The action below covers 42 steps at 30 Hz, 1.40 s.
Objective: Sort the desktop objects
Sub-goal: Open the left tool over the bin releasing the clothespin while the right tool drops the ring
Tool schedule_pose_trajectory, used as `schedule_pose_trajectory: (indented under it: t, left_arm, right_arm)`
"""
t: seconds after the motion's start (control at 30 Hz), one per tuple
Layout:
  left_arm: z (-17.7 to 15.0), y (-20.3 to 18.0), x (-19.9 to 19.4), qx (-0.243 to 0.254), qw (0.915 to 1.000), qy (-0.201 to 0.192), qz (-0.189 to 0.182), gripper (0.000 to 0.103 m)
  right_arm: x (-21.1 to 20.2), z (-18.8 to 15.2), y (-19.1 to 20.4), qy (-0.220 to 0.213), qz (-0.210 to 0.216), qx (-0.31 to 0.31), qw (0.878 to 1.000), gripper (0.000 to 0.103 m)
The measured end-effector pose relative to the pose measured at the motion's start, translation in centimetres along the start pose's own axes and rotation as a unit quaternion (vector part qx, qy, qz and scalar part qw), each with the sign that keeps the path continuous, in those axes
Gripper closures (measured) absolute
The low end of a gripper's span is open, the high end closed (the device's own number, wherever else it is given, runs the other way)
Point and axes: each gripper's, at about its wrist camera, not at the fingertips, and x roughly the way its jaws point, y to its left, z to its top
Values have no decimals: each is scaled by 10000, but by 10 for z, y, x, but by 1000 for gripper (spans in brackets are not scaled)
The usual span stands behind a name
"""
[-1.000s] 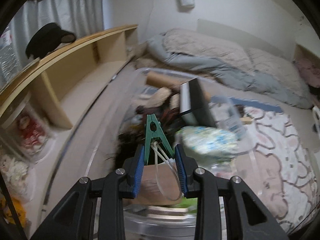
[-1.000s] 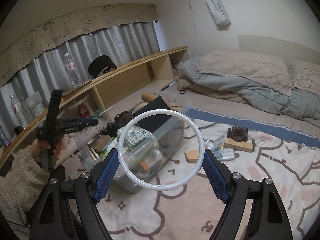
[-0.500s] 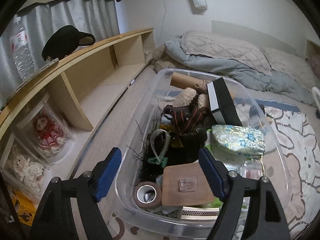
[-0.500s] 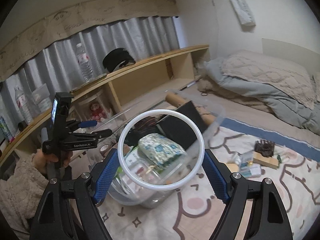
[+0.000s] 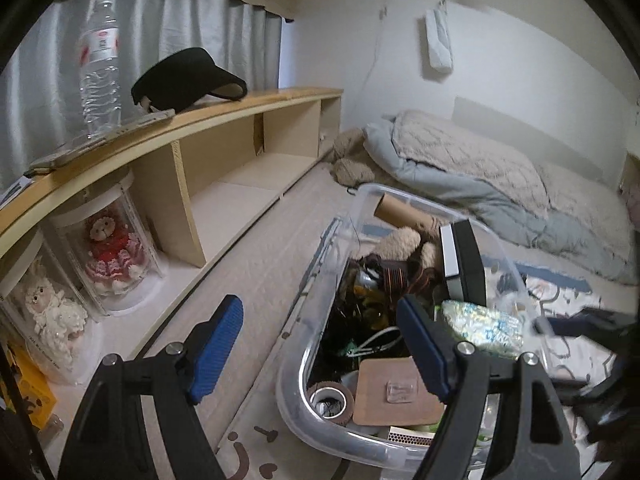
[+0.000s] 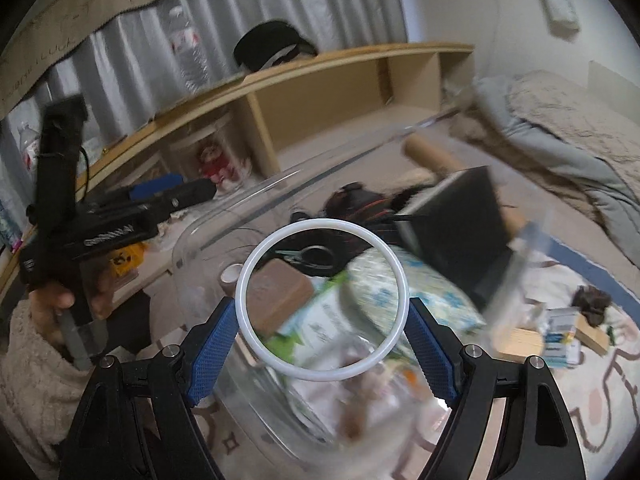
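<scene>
left tongs [image 5: 320, 348]: released, empty, over bin's [image 5: 292, 392] near-left corner | right tongs [image 6: 322, 334]: grasping white ring [image 6: 322, 306] above bin, seemingly mid-bin (blurred) | bin: on bed [image 5: 256, 280], beside shelf [image 5: 240, 116]

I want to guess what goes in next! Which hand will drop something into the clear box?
Probably the right: the right gripper holds a white plastic ring above the clear plastic bin. The left gripper is empty.

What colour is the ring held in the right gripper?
White. The ring shows best in the right wrist view.
</scene>
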Motion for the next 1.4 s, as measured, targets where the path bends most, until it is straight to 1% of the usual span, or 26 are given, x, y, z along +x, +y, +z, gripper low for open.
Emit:
schedule_pose_trajectory:
  t: [0.17,0.23,0.4,0.47,0.53,0.57,0.6,0.63,0.7,0.9,1.0,1.2,1.27,1.4]
  left_arm:
    - [1,2,-8,-25,9999,-128,-38,24]
    - [1,2,-10,-4,9999,-158,-40,24]
    - [1,8,-13,-42,9997,-226,-55,24]
    - [2,13,-14,-143,9996,-238,-75,24]
    - [2,18,-15,-236,9994,-242,-97,24]
    - [2,20,-16,-287,9992,-240,-109,24]
    - [2,22,-16,-304,9992,-239,-113,24]
    - [2,23,-16,-317,9992,-238,-113,24]
    - [2,23,-17,-321,9992,-232,-102,24]
    - [2,18,-22,-239,9993,-258,-107,24]
    - [2,13,-25,-183,9994,-287,-95,24]
    - [3,3,-33,-126,9994,-303,-90,24]
    - [4,-1,-37,-95,9994,-316,-100,24]
    - [5,-15,-47,-4,9993,-347,-121,23]
  right_arm:
    - [35,16,19,222,133,7,9997,20]
    - [48,22,22,323,99,35,9994,20]
    - [70,29,21,578,171,281,9978,20]
    - [78,30,23,652,185,244,9974,20]
    - [86,29,27,777,146,151,9968,14]
    - [87,29,27,812,139,150,9965,5]
    - [85,29,27,755,157,133,9969,0]
    - [79,29,28,616,138,98,9980,0]
    - [71,31,29,428,59,41,9991,0]
    - [59,32,28,147,57,40,9999,0]
    - [48,31,31,-253,-27,-145,9996,0]
    - [26,29,32,-723,-60,-306,9969,0]
    - [19,28,31,-833,-44,-299,9961,0]
    - [1,22,26,-942,-184,-288,9950,0]
